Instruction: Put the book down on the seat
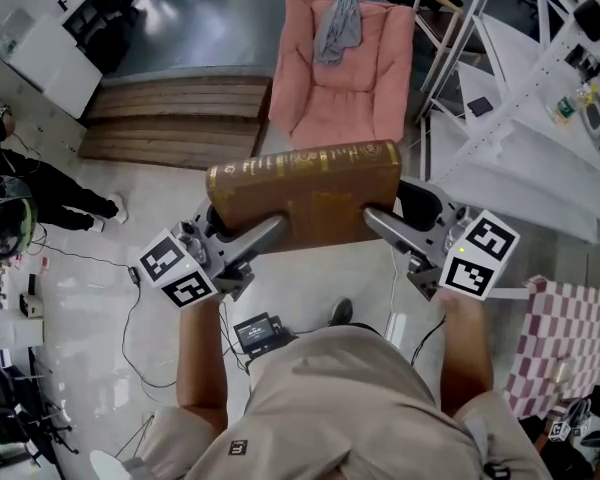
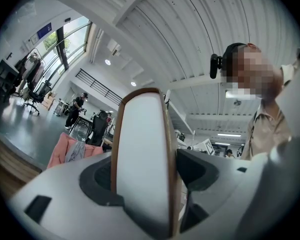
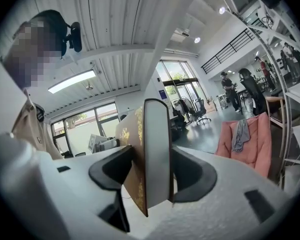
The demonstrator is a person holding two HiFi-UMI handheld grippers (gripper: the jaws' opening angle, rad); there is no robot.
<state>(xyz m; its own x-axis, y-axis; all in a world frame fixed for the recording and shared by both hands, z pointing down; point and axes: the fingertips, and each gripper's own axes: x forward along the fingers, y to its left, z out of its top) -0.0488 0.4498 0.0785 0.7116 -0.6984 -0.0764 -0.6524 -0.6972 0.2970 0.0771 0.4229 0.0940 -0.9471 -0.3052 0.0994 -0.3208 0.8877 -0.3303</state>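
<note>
A thick brown book (image 1: 305, 196) with gilt lettering on its spine is held level in the air in front of me, spine away from me. My left gripper (image 1: 248, 240) is shut on its left end and my right gripper (image 1: 385, 223) on its right end. In the left gripper view the white page block (image 2: 142, 154) fills the gap between the jaws. The right gripper view shows the book (image 3: 152, 149) clamped the same way. The pink armchair (image 1: 345, 73) stands ahead on the floor, a grey cloth (image 1: 337, 28) draped over its backrest, seat (image 1: 332, 118) bare.
A low wooden platform (image 1: 175, 123) lies left of the armchair. A white metal rack (image 1: 520, 98) and a wooden chair (image 1: 442, 18) stand to its right. Cables run over the floor at lower left. A person in black (image 1: 25, 183) stands at the far left. A checked cloth (image 1: 560, 343) hangs at right.
</note>
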